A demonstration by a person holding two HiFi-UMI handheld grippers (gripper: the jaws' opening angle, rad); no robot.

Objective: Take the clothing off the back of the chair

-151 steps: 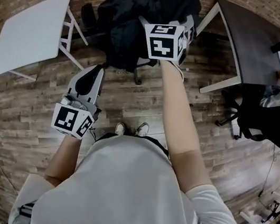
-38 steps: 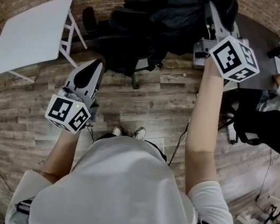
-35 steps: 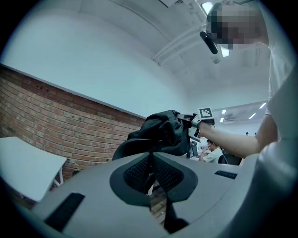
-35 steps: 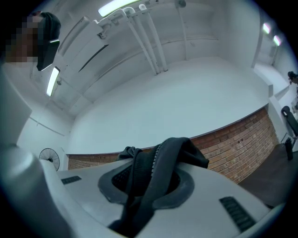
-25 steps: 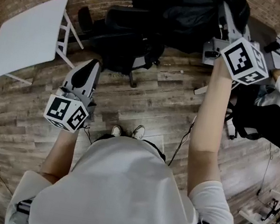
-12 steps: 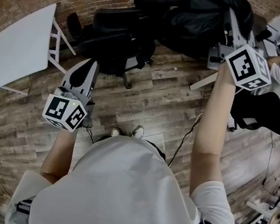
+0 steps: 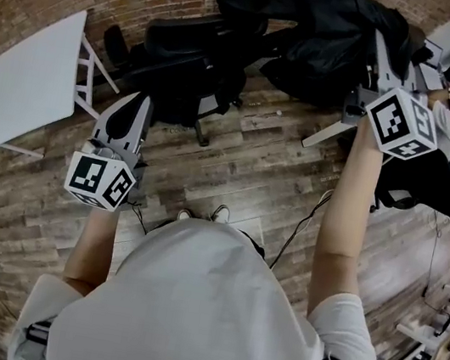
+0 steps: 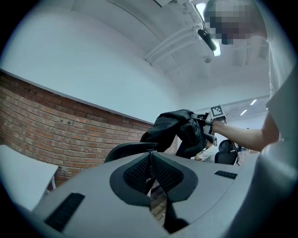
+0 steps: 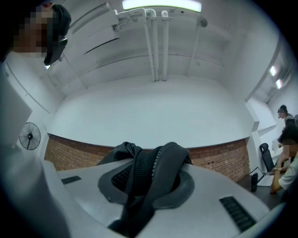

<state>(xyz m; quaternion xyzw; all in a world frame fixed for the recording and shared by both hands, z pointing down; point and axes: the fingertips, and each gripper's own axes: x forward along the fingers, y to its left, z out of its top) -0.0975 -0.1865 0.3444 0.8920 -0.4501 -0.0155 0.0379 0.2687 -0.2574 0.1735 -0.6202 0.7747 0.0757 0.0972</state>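
Right gripper (image 7: 374,56) is clamped on a bunched fold of the black jacket (image 7: 317,23) and holds it in the air to the right of the office chair (image 7: 186,56). Whether a trailing sleeve touches the chair back I cannot tell. By its look the jacket is bulky, soft and limp, with a smooth shell that is likely slippery. From one pinch its bulk will probably sag, swing and catch on the chair. A thick seam or collar looks the surest place to grip, and a second hold lower down would steady it. The left gripper (image 7: 133,107) has its jaws pressed together on nothing, and it sits low over the wooden floor (image 7: 245,161), well apart from the jacket. Only the head view gives the layout: the chair, the white table (image 7: 28,71) and both arms. That view buries the right jaws in cloth. From the side, the left gripper view shows the jacket drooping as one bundle above the chair back. Only the right gripper view shows the pinch itself, a ribbed edge (image 9: 139,179) and a row of zip teeth (image 9: 157,160) between the jaws.
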